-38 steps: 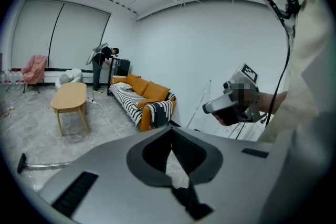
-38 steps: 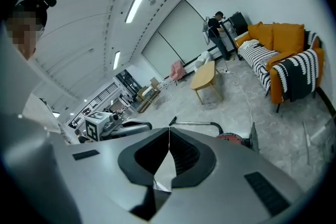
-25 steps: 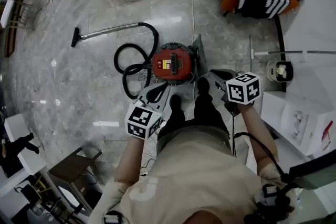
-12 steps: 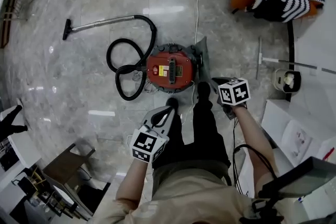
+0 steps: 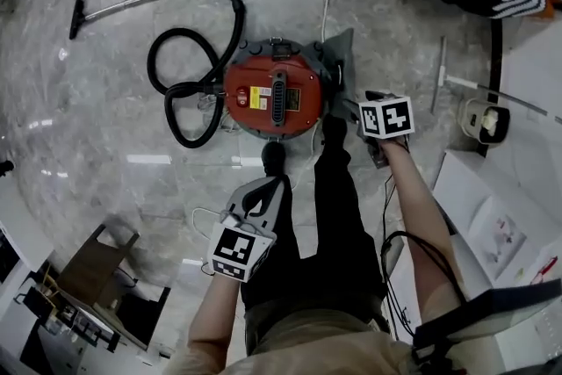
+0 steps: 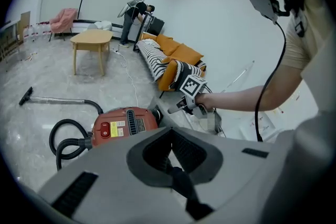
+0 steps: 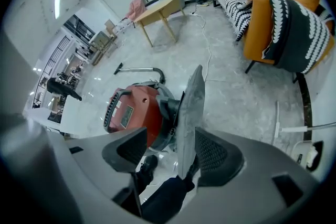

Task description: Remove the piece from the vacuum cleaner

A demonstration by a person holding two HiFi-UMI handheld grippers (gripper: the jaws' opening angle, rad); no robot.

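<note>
scene: a person stands over a round red drum vacuum cleaner (image 5: 272, 97) on a grey marble floor (image 5: 105, 171), a handheld gripper in each hand.
the piece: a flat grey panel (image 5: 341, 57) stands on edge against the drum's side, on the side nearest the right gripper; it looks not yet lifted clear.
right gripper (image 5: 349, 108): reached in low beside the drum, jaws wide apart and straddling the panel's near edge. its own view shows the panel close against one ribbed pad, the other pad well clear, so nothing is clamped. judged: lined up edge-on so the pads can close on the panel's two flat faces.
left gripper (image 5: 268, 189): held back near the person's leg, well apart from the vacuum, pads pressed together with nothing between them. judged: kept out of the way, free to steady the drum if it shifts.
hose: a black ribbed hose (image 5: 176, 92) coils off the far side, clear of the panel.
next, as a judgement: close on the panel, then draw it away from the drum.
</note>
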